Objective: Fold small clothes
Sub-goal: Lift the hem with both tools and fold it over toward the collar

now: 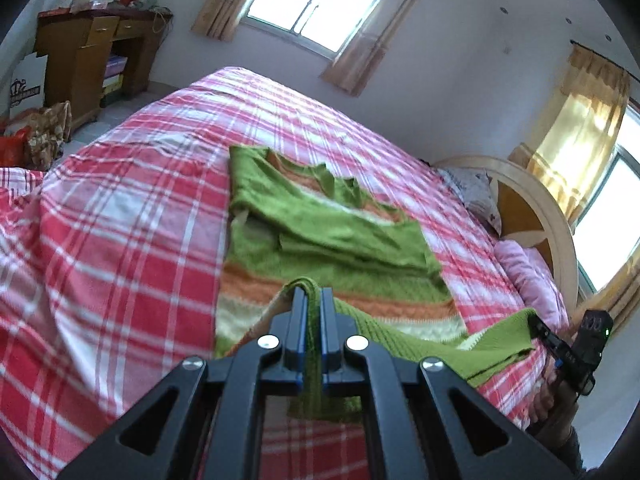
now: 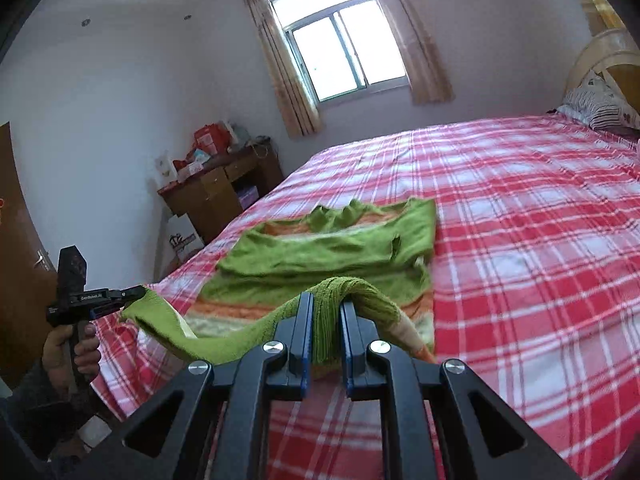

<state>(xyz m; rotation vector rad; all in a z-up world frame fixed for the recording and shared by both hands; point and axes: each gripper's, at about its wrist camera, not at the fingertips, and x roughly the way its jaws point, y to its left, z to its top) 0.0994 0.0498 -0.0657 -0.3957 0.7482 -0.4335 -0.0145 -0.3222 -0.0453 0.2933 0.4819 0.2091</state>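
Observation:
A small green knit sweater (image 1: 320, 224) with orange and cream stripes lies on the red plaid bed, its sleeves folded across the body. My left gripper (image 1: 313, 294) is shut on the green bottom hem, which is lifted off the sheet. In the right wrist view my right gripper (image 2: 326, 300) is shut on the other corner of the same hem (image 2: 340, 284), bunched between its fingers. The hem hangs as a slack green band between both grippers. Each view shows the other gripper: the right gripper (image 1: 534, 322) at the right edge, the left gripper (image 2: 136, 292) at the left, held by a hand (image 2: 72, 352).
The plaid bedsheet (image 1: 120, 220) covers a wide bed with a wooden headboard (image 1: 532, 216), a patterned pillow (image 2: 600, 108) and a pink quilt (image 1: 532, 276). A brown desk (image 2: 220, 192) with bags stands by the far wall. Curtained windows (image 2: 344, 48) sit behind the bed.

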